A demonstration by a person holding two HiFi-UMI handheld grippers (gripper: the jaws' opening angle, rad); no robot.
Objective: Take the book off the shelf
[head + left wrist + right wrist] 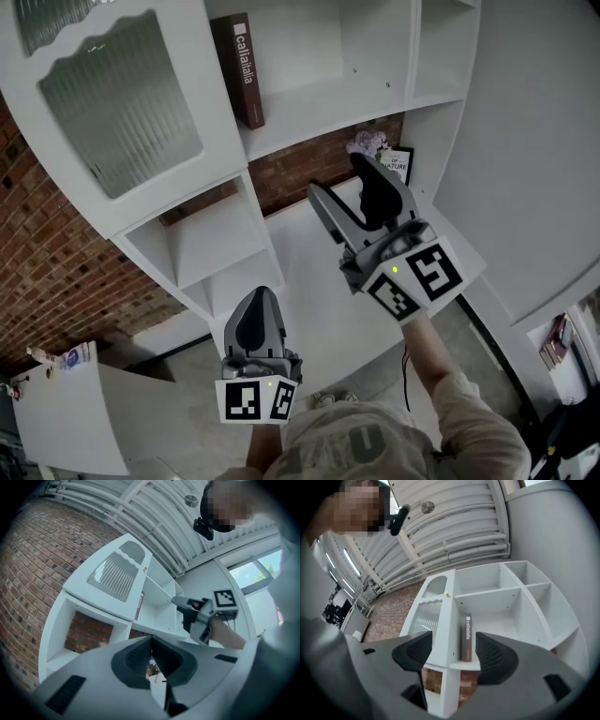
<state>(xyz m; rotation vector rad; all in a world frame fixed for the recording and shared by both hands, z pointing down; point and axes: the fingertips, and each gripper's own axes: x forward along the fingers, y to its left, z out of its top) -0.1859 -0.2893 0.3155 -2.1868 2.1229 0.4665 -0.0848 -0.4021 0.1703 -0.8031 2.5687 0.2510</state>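
A dark brown book point(240, 70) with white lettering on its spine stands upright at the left end of an upper compartment of the white shelf unit point(319, 103). My right gripper point(339, 178) is raised below and to the right of it, open, with nothing between its fingers. In the right gripper view the book point(466, 638) shows beyond the wide gap of the right gripper point(453, 641), well apart from it. My left gripper point(262, 292) hangs lower and to the left, shut and empty. The left gripper view shows the left gripper point(151, 641), the book's thin spine point(139, 606) and the right gripper point(182, 603).
A cabinet door with ribbed glass point(117, 94) stands just left of the book. On the lower shelf are purple flowers point(368, 142) and a small framed print point(398, 161). A brick wall point(47, 253) lies behind, and a white counter point(66, 412) at lower left.
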